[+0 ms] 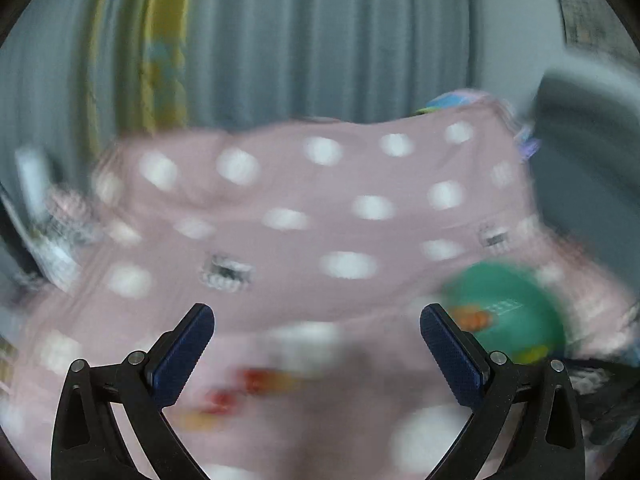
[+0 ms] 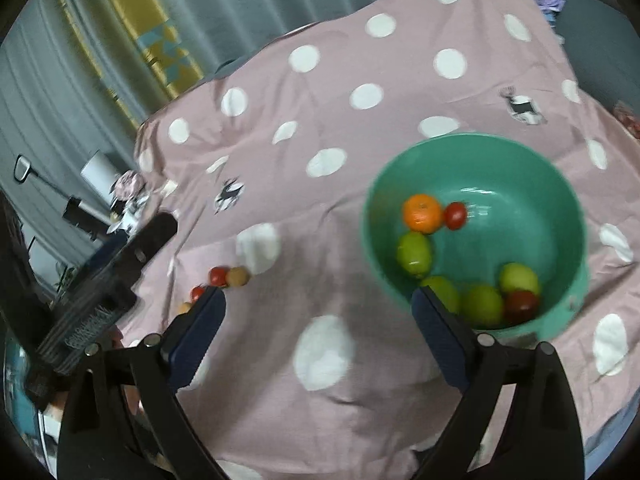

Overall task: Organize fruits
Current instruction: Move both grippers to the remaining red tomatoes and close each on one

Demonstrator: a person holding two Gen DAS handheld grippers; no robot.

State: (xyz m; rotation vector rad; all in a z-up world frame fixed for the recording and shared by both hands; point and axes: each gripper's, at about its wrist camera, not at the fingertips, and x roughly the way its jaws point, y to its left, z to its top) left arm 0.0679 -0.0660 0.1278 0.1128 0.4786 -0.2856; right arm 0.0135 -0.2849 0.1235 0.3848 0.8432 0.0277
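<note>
While the pink polka-dot cloth covers the whole worktop, the largest thing on it is the green bowl, lying ahead and to the right of the right tongs, whose two pads stand wide apart with nothing between them. Inside the bowl sit an orange, several green fruits and a couple of small red ones. The left tongs are likewise spread and empty; that view is smeared by motion, so only blurred red and yellow patches show low between its pads. In the right wrist view, a small cluster of loose fruits, red and tan, lies on the cloth just ahead of the right tongs' left pad. I judge the step in hand to be fetching one of these. To do it well, centre one fruit between the pads, come down low, and close gently so that round, small pieces neither roll off nor drag the cloth.
</note>
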